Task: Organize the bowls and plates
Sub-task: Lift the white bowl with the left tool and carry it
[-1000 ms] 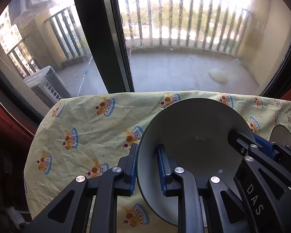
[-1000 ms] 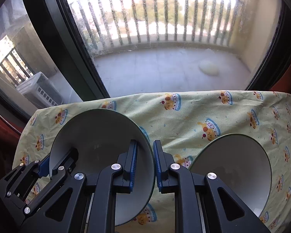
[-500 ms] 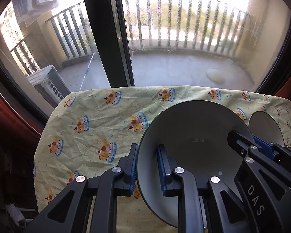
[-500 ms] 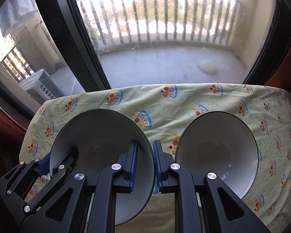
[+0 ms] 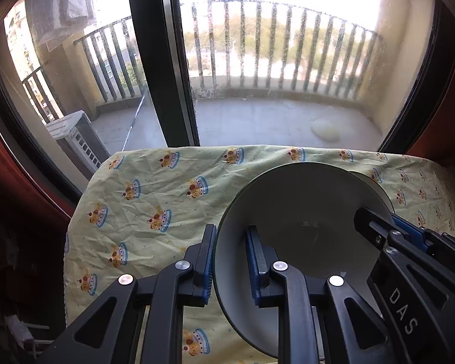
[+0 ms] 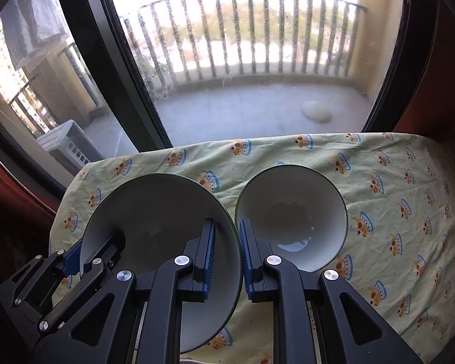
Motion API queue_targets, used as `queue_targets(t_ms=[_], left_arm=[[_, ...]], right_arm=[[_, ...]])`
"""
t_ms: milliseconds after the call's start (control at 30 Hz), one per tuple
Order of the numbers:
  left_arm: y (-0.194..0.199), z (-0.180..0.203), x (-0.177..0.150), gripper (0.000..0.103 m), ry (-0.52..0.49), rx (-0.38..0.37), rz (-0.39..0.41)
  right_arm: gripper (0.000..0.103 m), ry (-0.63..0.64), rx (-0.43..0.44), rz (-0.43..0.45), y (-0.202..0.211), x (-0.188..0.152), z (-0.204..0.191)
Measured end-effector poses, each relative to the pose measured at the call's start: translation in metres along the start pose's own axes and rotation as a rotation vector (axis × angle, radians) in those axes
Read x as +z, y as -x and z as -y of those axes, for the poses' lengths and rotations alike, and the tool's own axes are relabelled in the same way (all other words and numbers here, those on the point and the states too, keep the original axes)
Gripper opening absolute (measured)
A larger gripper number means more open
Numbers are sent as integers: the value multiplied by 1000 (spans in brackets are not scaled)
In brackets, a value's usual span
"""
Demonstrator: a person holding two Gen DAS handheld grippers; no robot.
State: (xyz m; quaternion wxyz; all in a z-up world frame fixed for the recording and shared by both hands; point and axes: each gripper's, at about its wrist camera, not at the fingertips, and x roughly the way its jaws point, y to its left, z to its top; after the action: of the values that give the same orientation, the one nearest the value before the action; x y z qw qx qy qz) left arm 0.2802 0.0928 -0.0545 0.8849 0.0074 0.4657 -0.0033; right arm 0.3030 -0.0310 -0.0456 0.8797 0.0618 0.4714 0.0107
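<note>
A large white bowl (image 5: 303, 212) with a dark rim hangs tilted above the tablecloth, carried by both grippers. My left gripper (image 5: 230, 236) is shut on its left rim. On the opposite rim my right gripper (image 6: 227, 227) is shut as well. Each wrist view also shows the other gripper: the right gripper (image 5: 379, 217) at the bowl's far side, the left gripper (image 6: 91, 248) at the lower left. The same large bowl (image 6: 157, 209) fills the left of the right wrist view. A smaller white bowl (image 6: 291, 209) stands on the cloth just right of it, and peeks out behind the large bowl (image 5: 370, 182).
The table wears a yellow cloth (image 6: 394, 182) printed with crowns (image 5: 154, 188). Its left edge drops off beside a dark red wall. Right behind the table stands a window with a dark frame (image 5: 163, 60), a balcony and a white unit (image 5: 72, 139) outside.
Both grippers have risen and drawn back with the large bowl between them, so more of the table shows. The small bowl now lies close beside the large one in the right wrist view.
</note>
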Motion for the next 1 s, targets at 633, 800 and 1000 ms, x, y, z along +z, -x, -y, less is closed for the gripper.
queue_targets(t_ms=[633,800,1000], left_arm=[[59,74,-44,17,-10,2,32],[66,94,-59,17,-5,8,26],[77,115,-80,17,8,2,17]], right_arm=[[20,-16,27,33,72,-41,83],[20,-7,36,27,82,-54,105],[20,-2,49,23,95,-72,132]])
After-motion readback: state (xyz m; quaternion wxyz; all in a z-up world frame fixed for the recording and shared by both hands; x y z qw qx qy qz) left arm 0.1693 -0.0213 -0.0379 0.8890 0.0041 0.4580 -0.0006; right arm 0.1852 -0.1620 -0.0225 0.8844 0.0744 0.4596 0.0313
